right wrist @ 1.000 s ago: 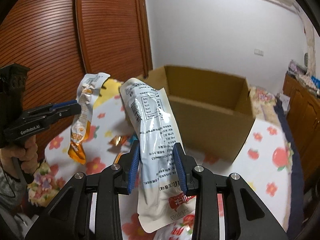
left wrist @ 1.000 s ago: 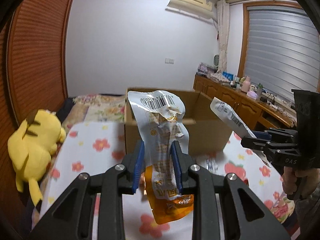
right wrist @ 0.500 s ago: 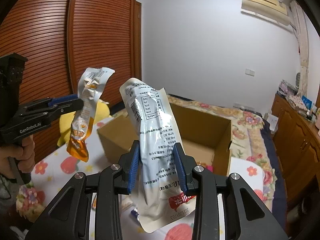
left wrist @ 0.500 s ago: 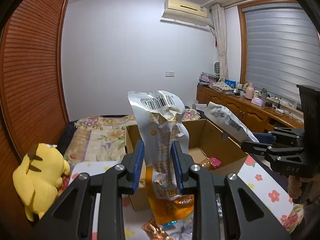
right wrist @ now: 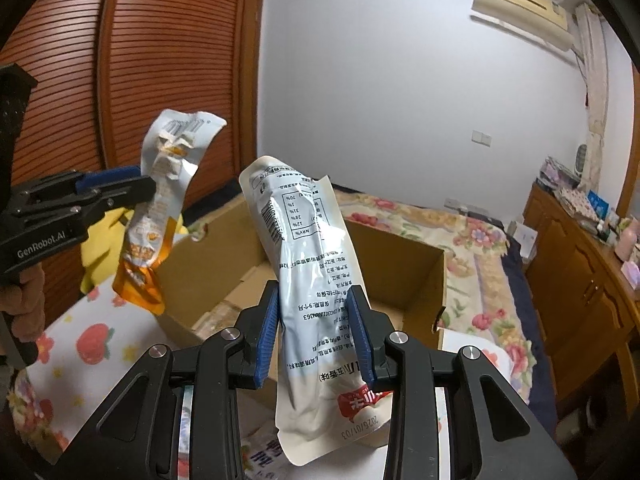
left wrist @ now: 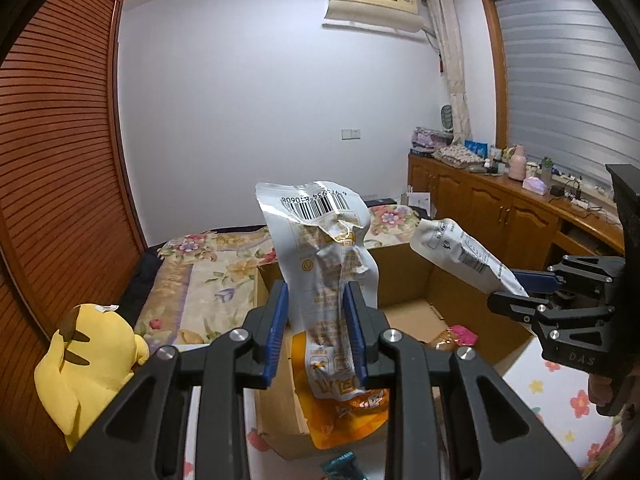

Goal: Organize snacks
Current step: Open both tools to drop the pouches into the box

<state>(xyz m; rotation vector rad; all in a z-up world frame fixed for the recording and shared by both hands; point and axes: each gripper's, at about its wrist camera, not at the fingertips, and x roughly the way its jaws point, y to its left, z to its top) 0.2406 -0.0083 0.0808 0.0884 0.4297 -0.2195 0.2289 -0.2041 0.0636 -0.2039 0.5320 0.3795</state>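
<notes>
My left gripper (left wrist: 315, 334) is shut on a crumpled silver-and-orange snack pouch (left wrist: 328, 264), held upright above the near wall of an open cardboard box (left wrist: 404, 276). My right gripper (right wrist: 316, 330) is shut on a long white snack bag (right wrist: 312, 276) with printed text, also over the box (right wrist: 396, 264). Each gripper shows in the other's view: the right gripper (left wrist: 516, 292) with its white bag (left wrist: 460, 252) at the right, the left gripper (right wrist: 144, 188) with the orange pouch (right wrist: 160, 216) at the left. A pink packet (left wrist: 462, 334) lies inside the box.
A yellow plush toy (left wrist: 88, 364) sits at the left of the bed. The floral sheet (right wrist: 92, 340) holds loose snack packets (right wrist: 264, 456) near my fingers. A wooden sideboard (left wrist: 500, 216) with clutter runs along the right wall; a slatted wooden wardrobe (right wrist: 120, 80) stands at the left.
Both grippers have risen and moved forward toward the box with their packets still held. The box interior, hidden before, now shows below them.
</notes>
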